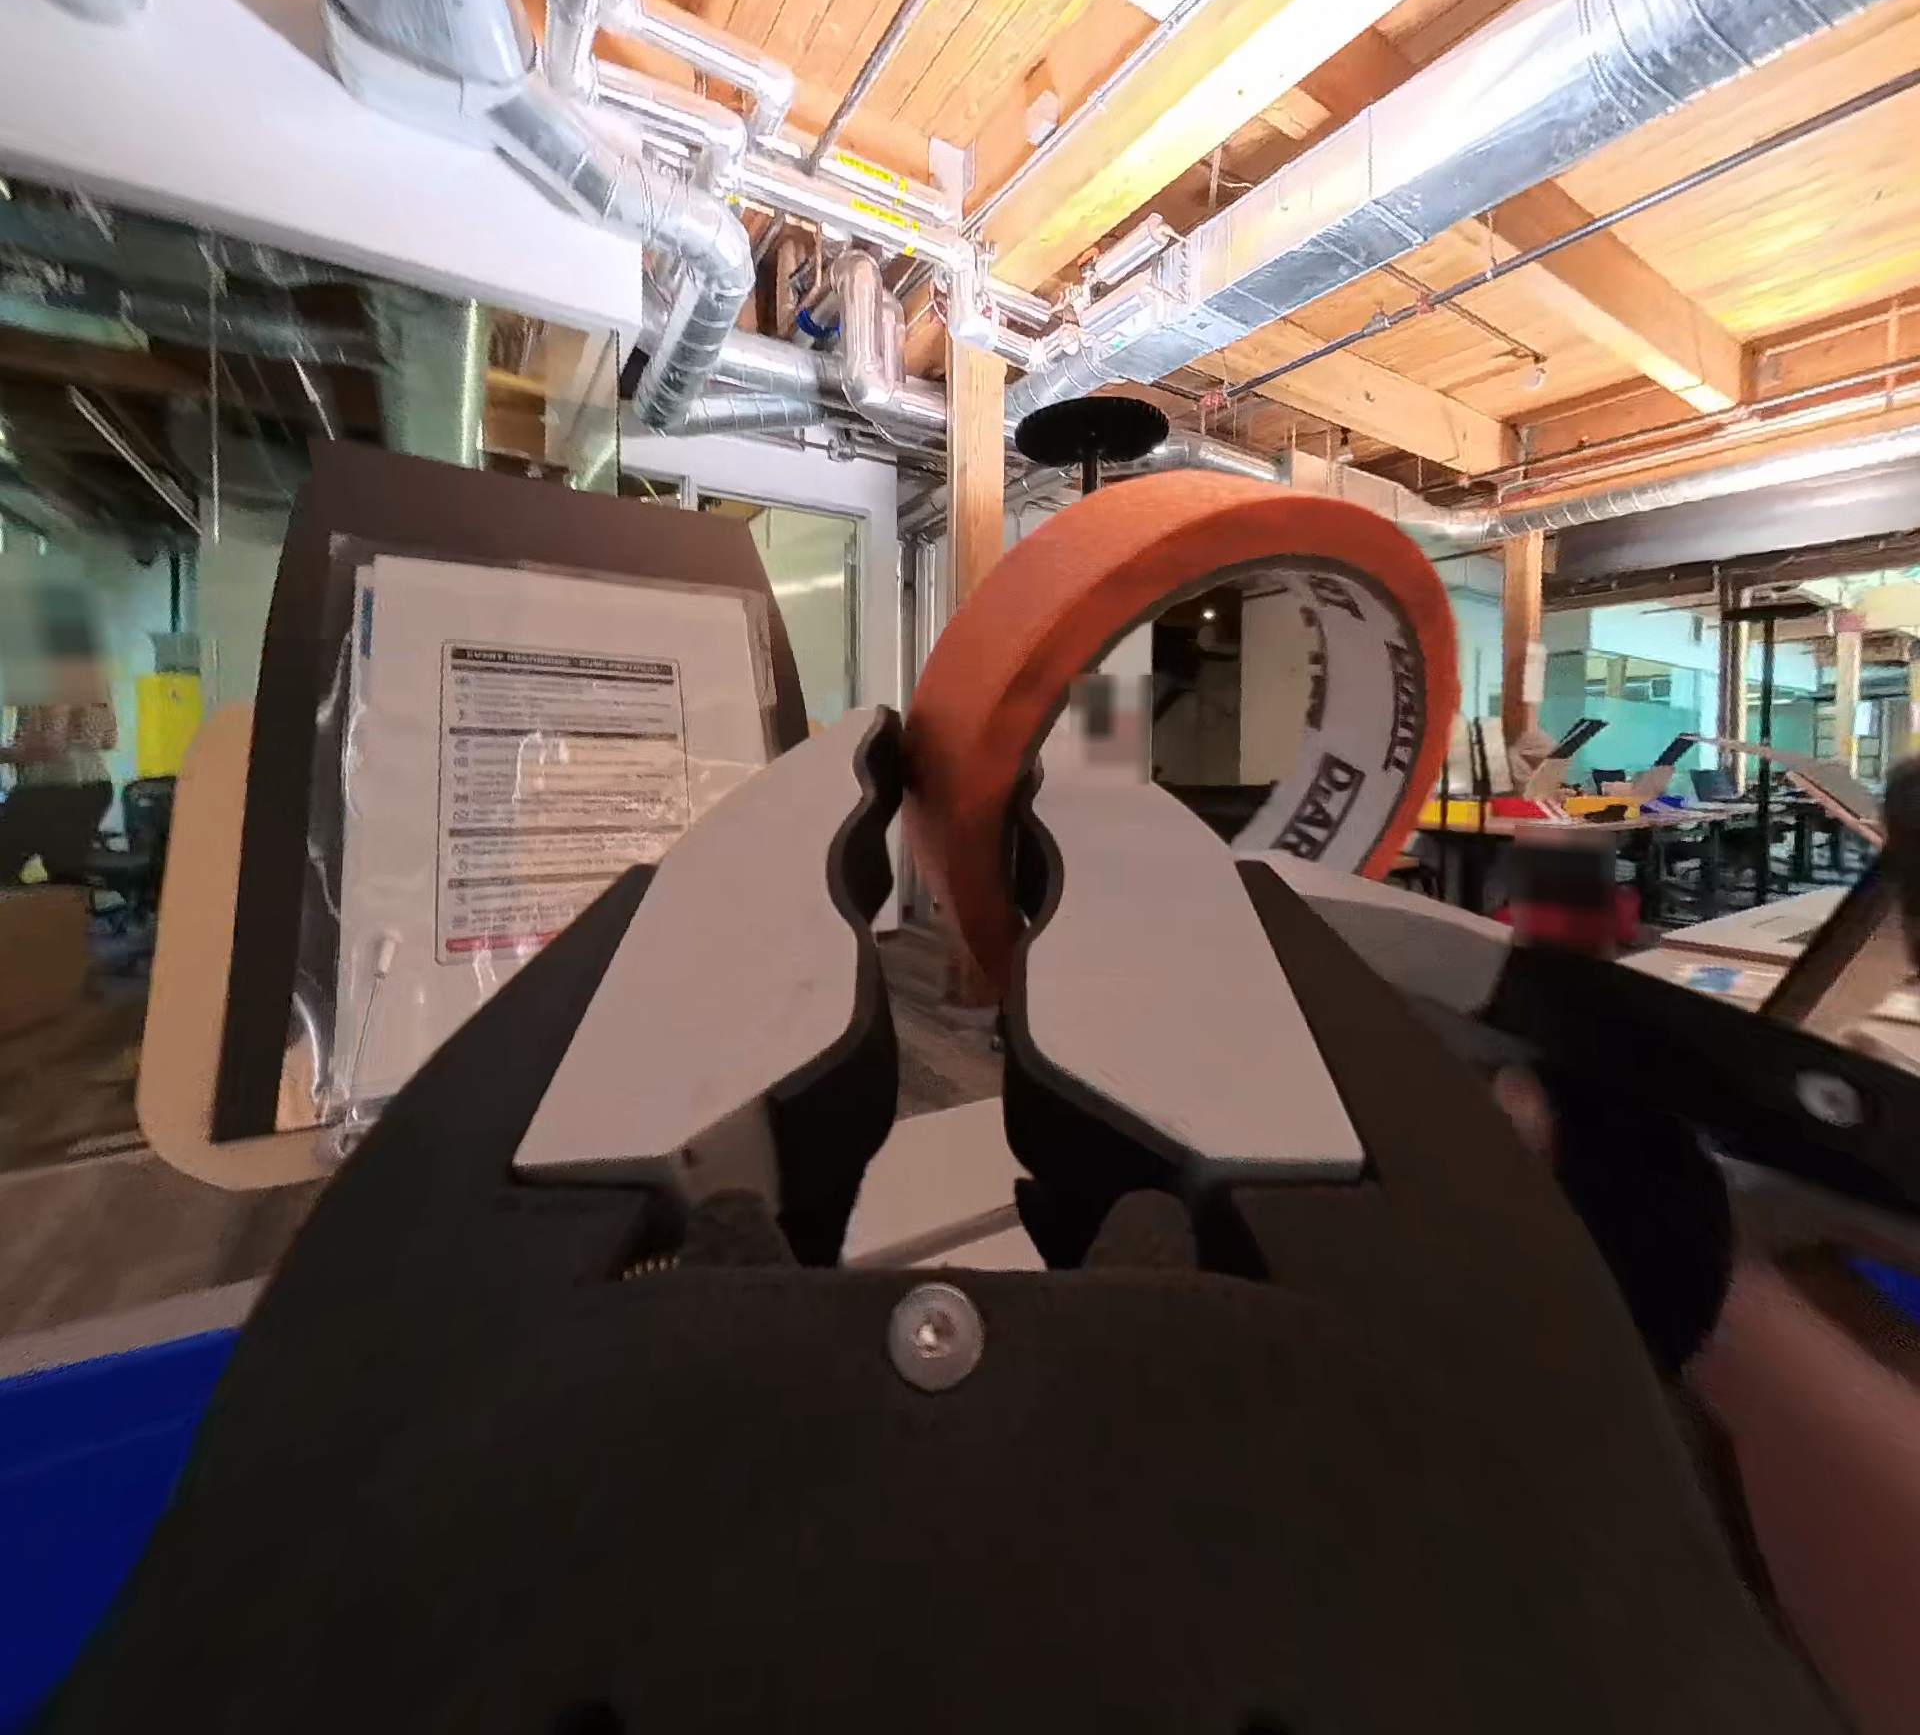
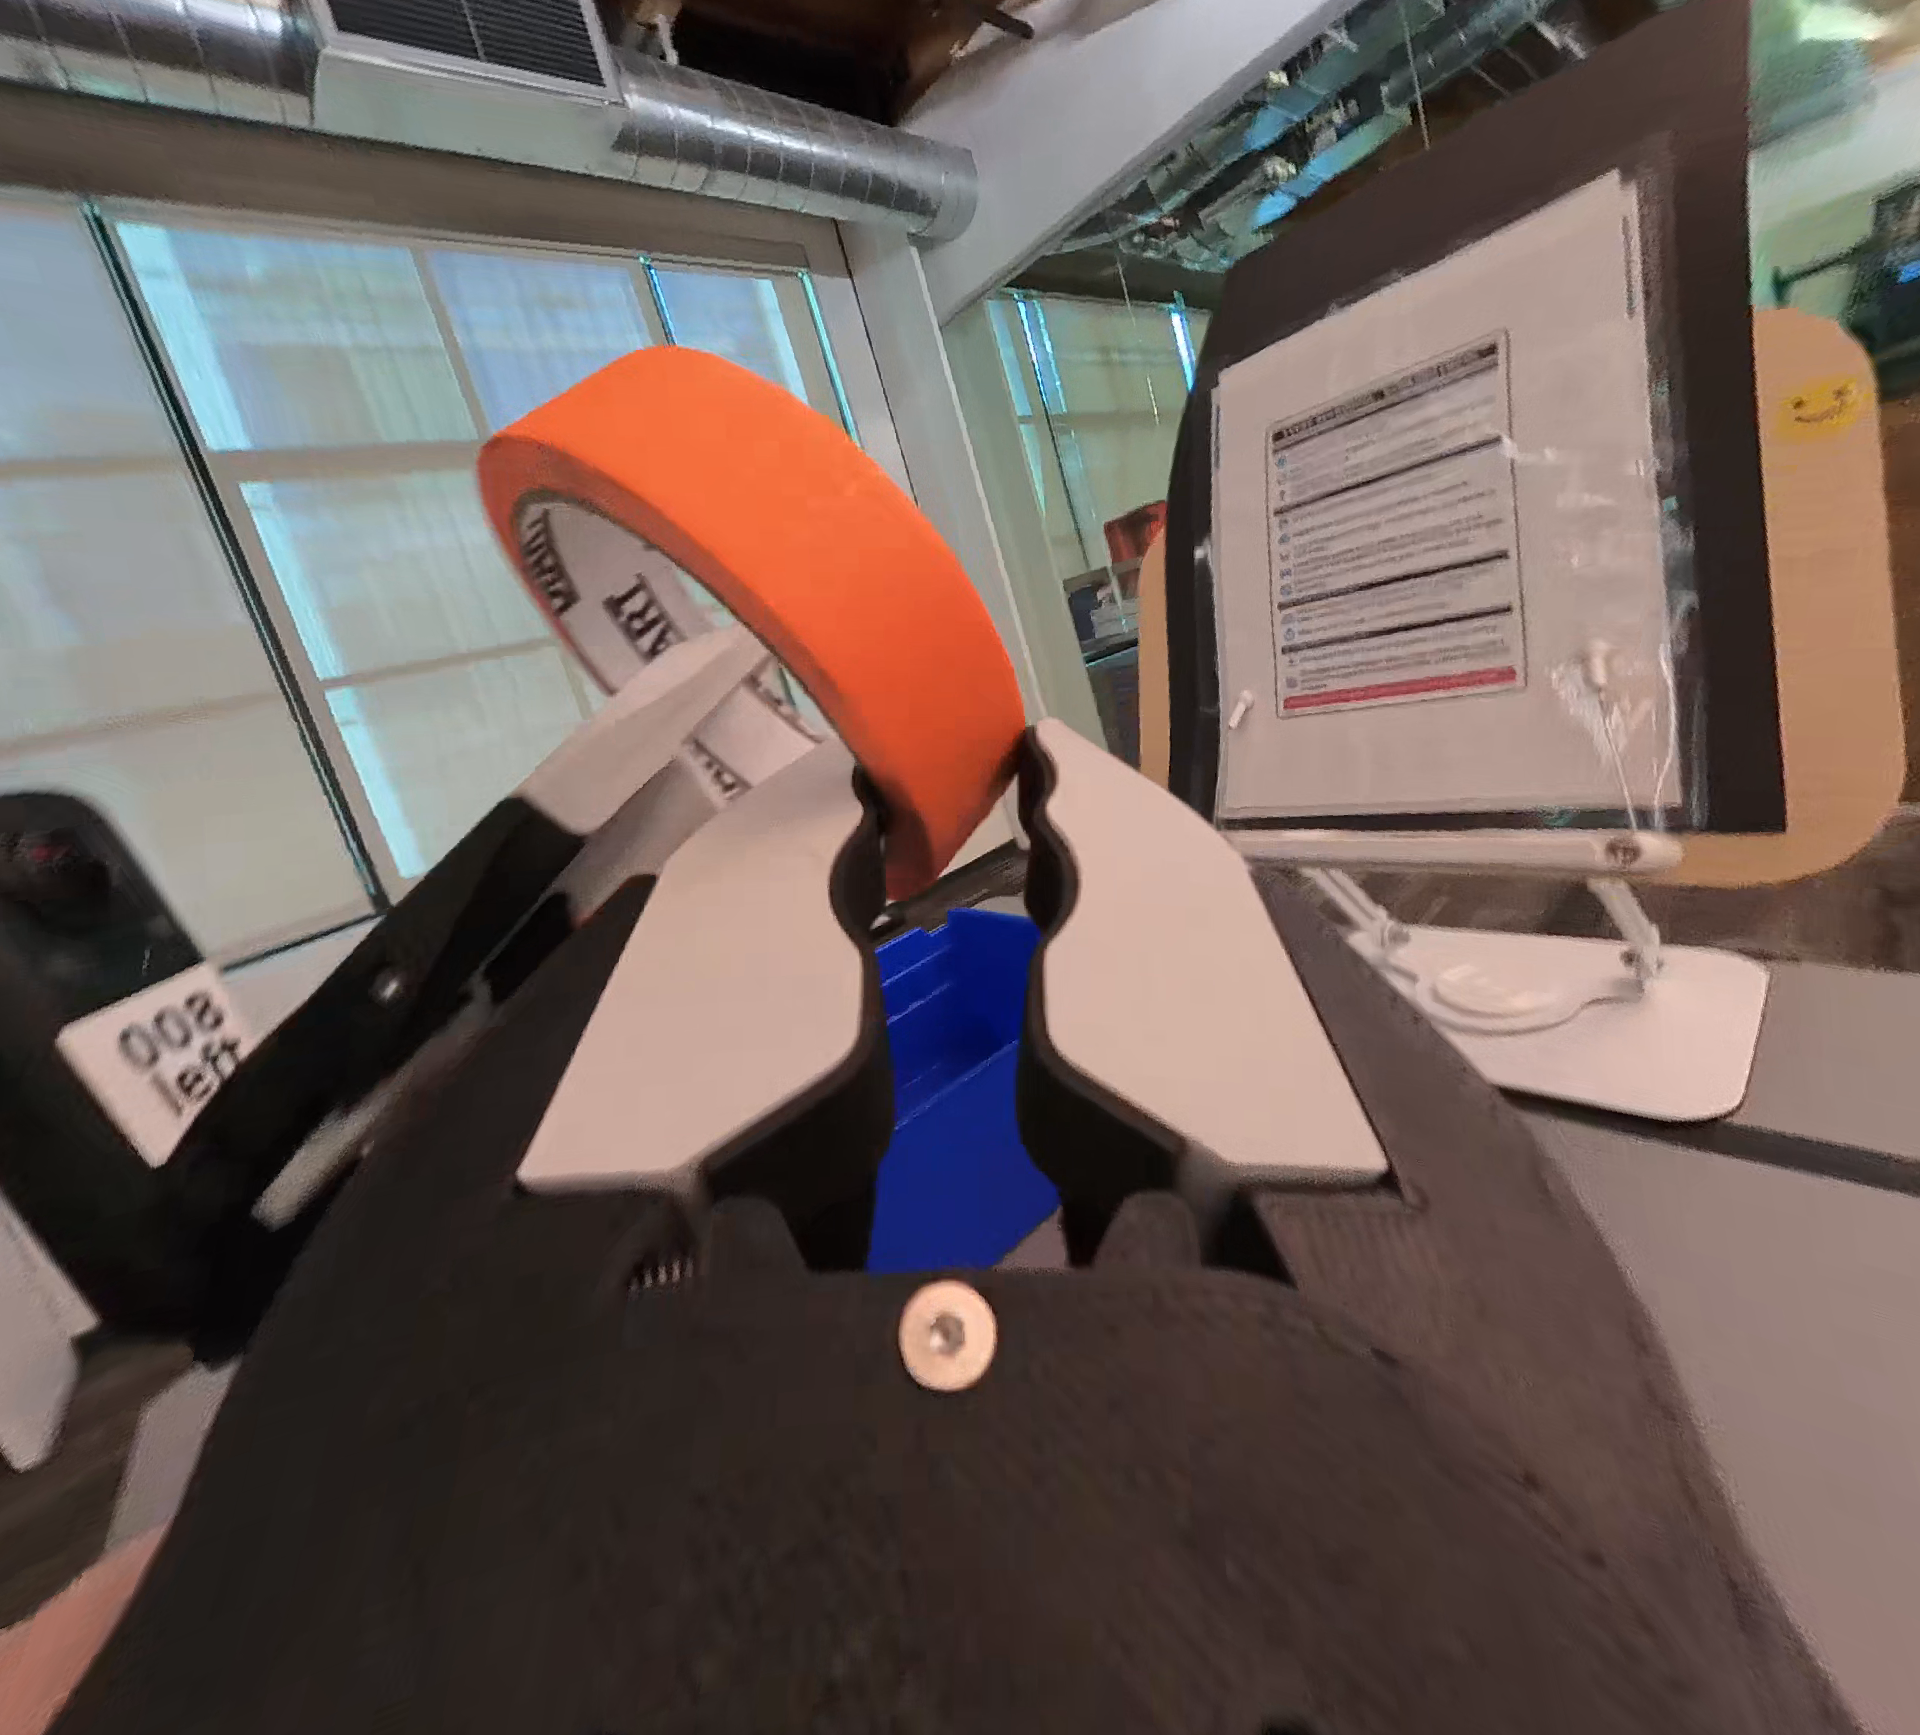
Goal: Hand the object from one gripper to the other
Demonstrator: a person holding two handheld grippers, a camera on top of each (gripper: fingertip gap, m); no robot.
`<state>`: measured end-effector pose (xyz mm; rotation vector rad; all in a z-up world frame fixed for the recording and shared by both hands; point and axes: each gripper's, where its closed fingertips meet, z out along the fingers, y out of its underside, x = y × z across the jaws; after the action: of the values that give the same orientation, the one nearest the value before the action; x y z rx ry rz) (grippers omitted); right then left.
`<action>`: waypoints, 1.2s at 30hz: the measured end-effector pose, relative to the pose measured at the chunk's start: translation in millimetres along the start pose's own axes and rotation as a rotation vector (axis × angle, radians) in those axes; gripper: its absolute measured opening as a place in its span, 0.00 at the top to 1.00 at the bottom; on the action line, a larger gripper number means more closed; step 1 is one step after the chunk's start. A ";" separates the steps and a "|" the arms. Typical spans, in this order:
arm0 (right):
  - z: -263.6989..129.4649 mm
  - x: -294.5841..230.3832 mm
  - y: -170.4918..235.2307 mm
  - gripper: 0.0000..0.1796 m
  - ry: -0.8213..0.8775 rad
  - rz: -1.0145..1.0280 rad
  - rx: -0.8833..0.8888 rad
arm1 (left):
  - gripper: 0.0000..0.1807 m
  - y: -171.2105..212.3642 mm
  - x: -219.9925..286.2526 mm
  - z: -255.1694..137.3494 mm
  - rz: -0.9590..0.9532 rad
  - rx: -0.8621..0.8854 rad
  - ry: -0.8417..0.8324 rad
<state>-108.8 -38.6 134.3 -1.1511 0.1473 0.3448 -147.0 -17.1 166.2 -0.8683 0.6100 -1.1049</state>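
An orange tape roll (image 1: pixel 1039 625) with a white core is held up in the air between both grippers. My left gripper (image 1: pixel 956 771) has its tips closed on the roll's lower left edge. My right gripper (image 2: pixel 948 771) has its tips closed on the lower band of the same roll (image 2: pixel 790 522). In the left wrist view a grey finger (image 1: pixel 1382 937) of the right gripper comes in from the right, below the roll. In the right wrist view a grey finger (image 2: pixel 644 740) of the left gripper comes in from the left and reaches into the roll's hole.
A dark board with a sleeved printed sheet (image 1: pixel 540 802) stands just beyond the grippers; it also shows in the right wrist view (image 2: pixel 1434 542) on a white stand (image 2: pixel 1558 1020). A blue bin (image 2: pixel 956 1062) lies below. Windows are at the left.
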 end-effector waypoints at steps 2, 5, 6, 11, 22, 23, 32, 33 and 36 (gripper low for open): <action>0.1 18.1 -4.9 0.90 0.013 0.103 -0.009 | 0.80 2.4 21.5 0.2 0.008 -0.002 0.090; 0.3 52.0 -15.3 0.93 -0.020 0.235 -0.031 | 0.73 20.9 67.5 -0.1 -0.045 -0.102 0.330; 0.9 63.0 -17.2 0.93 -0.040 0.259 -0.061 | 0.64 27.5 79.9 -0.3 -0.074 -0.142 0.403; -14.2 64.7 -14.9 0.94 -0.432 0.273 -0.439 | 0.58 33.9 110.3 -11.8 -0.104 -0.234 0.699; -82.9 50.8 38.0 0.94 -0.570 0.150 -1.035 | 0.67 62.4 163.7 -65.4 0.033 -0.416 1.107; -82.2 51.9 42.6 0.93 -0.541 0.174 -1.062 | 0.66 70.8 168.0 -67.9 0.050 -0.459 1.109; -46.7 65.1 25.9 0.75 -0.389 0.063 -0.827 | 0.94 75.4 142.0 -31.3 -0.193 -0.492 0.870; -39.5 68.3 16.1 0.72 -0.364 0.001 -0.749 | 0.94 66.1 134.0 -25.1 -0.277 -0.457 0.841; -26.0 76.5 -10.4 0.68 -0.275 -0.245 -0.562 | 0.94 33.2 98.9 -7.4 -0.552 -0.324 0.744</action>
<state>-31.9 -51.4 110.6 -1.6413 -0.3520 0.3313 -101.8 -105.7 133.7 -0.9184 1.2334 -1.8950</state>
